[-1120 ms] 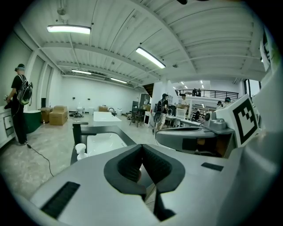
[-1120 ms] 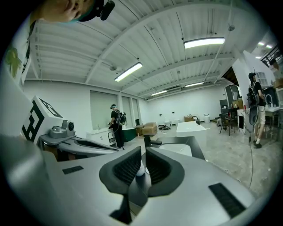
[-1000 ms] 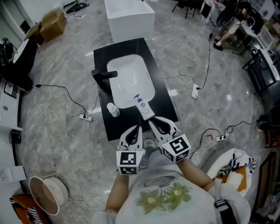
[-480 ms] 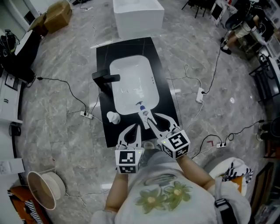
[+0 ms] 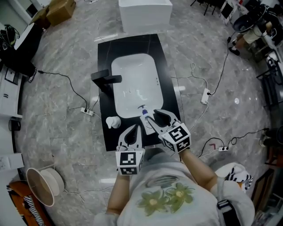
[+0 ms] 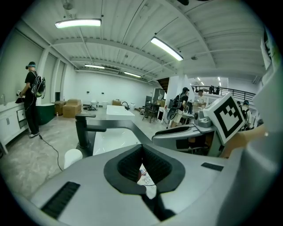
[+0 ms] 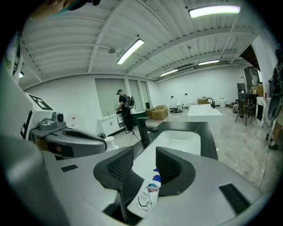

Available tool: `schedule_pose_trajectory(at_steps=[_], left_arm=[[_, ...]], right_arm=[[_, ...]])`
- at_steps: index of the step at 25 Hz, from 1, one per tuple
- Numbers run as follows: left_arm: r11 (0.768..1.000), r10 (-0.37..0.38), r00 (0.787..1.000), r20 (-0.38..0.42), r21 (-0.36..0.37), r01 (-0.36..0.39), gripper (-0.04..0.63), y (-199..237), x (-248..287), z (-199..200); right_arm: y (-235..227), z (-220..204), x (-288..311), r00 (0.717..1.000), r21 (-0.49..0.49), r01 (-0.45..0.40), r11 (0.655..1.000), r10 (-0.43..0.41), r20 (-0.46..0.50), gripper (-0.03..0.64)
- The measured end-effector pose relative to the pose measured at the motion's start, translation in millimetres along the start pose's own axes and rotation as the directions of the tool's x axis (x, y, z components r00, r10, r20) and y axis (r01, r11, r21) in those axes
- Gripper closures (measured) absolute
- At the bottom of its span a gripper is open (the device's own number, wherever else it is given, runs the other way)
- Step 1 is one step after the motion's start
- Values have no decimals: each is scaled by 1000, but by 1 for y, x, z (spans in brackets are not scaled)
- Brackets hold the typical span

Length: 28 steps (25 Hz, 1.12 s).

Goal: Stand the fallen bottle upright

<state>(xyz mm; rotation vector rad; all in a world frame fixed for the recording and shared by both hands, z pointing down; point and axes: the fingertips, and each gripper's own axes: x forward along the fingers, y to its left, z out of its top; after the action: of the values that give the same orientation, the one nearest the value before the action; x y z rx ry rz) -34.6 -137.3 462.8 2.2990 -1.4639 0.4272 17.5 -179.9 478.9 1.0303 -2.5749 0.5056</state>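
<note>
The bottle (image 7: 147, 194) lies flat on the counter (image 5: 105, 57) at the sink's (image 5: 132, 73) 5 o'clock rim, cap toward 12. The right gripper (image 7: 143, 170) straddles it, jaws opening, pads clear of it, likely to grasp its body and tip it up. The left gripper (image 6: 142, 161), at its 8 o'clock, is closed and empty.

"What stands on the counter (image 5: 168, 84)?"

"A sink (image 5: 132, 75) is set into its middle, with a faucet (image 5: 106, 80) at the sink's left edge. A cup (image 5: 113, 122) sits near the front left corner."

"And the bottle?"

"The bottle (image 7: 147, 195) lies on the counter at the sink's near rim, right of the cup, its cap toward the sink. It is between the jaws of the right gripper (image 7: 145, 163), which are opening. The left gripper (image 6: 142, 152) is just left of it, over the front edge."

"Around the counter?"

"A tub (image 5: 145, 13) stands behind it. A box (image 5: 59, 9) is on the floor, far back on the left."
</note>
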Motion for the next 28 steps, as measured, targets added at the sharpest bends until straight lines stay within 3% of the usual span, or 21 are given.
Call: schedule_pose_trajectory(at_steps=[16, 28], left_arm=[[996, 35, 997, -63, -77, -40, 586, 30, 40, -15], [994, 44, 994, -101, -99, -54, 586, 46, 55, -31]], right_arm=[[-42, -37, 75, 976, -6, -116, 993, 113, -184, 474], [-58, -78, 123, 931, 47, -163, 986, 169, -325, 454]])
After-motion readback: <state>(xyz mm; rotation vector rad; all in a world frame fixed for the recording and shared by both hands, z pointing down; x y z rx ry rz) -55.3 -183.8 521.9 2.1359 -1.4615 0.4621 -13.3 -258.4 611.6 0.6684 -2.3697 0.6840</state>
